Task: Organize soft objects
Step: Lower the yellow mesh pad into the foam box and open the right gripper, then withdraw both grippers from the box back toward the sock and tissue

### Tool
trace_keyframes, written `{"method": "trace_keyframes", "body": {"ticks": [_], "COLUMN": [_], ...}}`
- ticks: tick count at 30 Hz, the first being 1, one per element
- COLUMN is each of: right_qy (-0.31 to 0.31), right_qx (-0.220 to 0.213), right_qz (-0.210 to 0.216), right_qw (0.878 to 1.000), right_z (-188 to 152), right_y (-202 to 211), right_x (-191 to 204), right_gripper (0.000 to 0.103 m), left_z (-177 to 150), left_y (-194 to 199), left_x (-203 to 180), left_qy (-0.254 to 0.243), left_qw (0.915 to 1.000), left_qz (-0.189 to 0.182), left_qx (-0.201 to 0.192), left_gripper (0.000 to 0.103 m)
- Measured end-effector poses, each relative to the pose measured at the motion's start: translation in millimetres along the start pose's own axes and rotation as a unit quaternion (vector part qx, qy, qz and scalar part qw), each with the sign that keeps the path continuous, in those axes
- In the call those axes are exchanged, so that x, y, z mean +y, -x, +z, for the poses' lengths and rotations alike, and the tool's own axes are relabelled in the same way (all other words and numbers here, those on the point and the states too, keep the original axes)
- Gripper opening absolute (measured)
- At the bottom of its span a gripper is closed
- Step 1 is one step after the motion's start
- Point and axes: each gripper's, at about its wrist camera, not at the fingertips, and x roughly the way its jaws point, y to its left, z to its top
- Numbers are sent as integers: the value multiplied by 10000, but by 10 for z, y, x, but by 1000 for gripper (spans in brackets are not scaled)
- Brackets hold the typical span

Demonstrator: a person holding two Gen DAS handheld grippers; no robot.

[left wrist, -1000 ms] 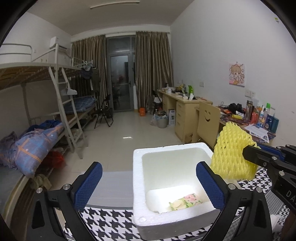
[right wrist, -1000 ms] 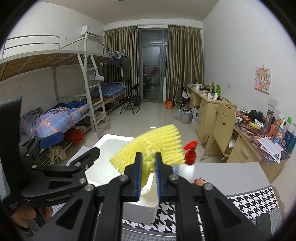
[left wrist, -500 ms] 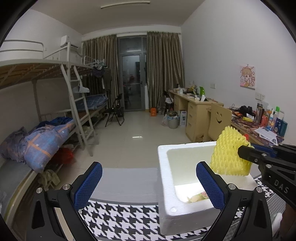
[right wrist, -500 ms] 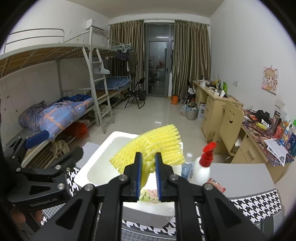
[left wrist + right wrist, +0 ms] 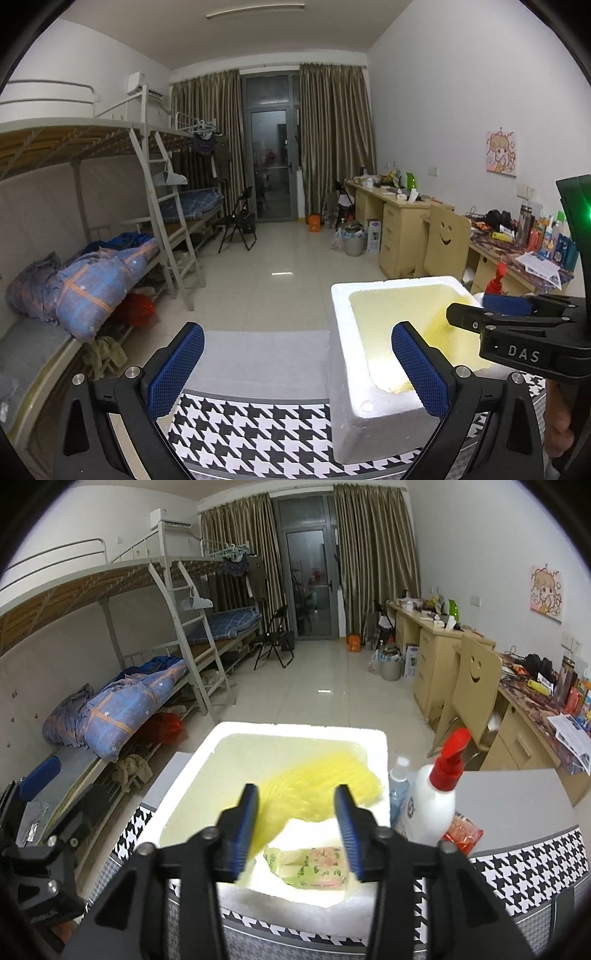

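My right claw (image 5: pixel 295 827) hung spread wide, the yellow foam net (image 5: pixel 317 786) lying loose just beyond its tips inside the white foam box (image 5: pixel 184 794), featherlight and squashy, best pinched gently at an edge; my left claw (image 5: pixel 295 373) gaped empty.

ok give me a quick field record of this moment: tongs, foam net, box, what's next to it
right tongs: open, above the near side of the box
left tongs: open, holding nothing, left of the box
yellow foam net: inside the box, blurred, free of both tongs
white foam box: open top, on the houndstooth cloth
tissue pack: lying on the box floor, near side
white spray bottle: red trigger top, upright just right of the box
clear bottle: between box and spray bottle
red packet: beside the spray bottle's base
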Motion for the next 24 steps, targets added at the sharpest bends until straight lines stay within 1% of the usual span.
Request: {"method": "trace_keyframes", "body": {"ticks": [1,4,7,15,17,19,24], "right_qy": [6,18,27,67,59,60,80], "right_qx": [-4,-91,-131,-376,-490,-638,-732], "right_qz": [-22,-31,0,-92,-65,-99,-107], "right_qw": [10000,10000,9999,9992,9988,9979,9972], "right_z": [-1,0,13,-15,-35,-48,-107], "right_y": [14,85,168,471,567,665,843], "right_x": [7,17,31,16,16,24,-3], "right_gripper": [65,67,73,75,86,87,87], "left_z": [-3,-16,-18,12,11,10,1], "left_y": [0,20,34,218,280,333,452], "left_x": [1,-6,-28,-91,-118,-145,-211], "left_qy": [11,-4,-15,-3,-8,-24,-69], "left_qw": [10000,10000,10000,9998,9997,9996,9996], "left_qz": [-9,-47,-49,-171,-207,-229,-239], "left_qx": [9,14,17,-103,-137,-145,-142], "left_gripper": [102,102,102,102,102,102,102]}}
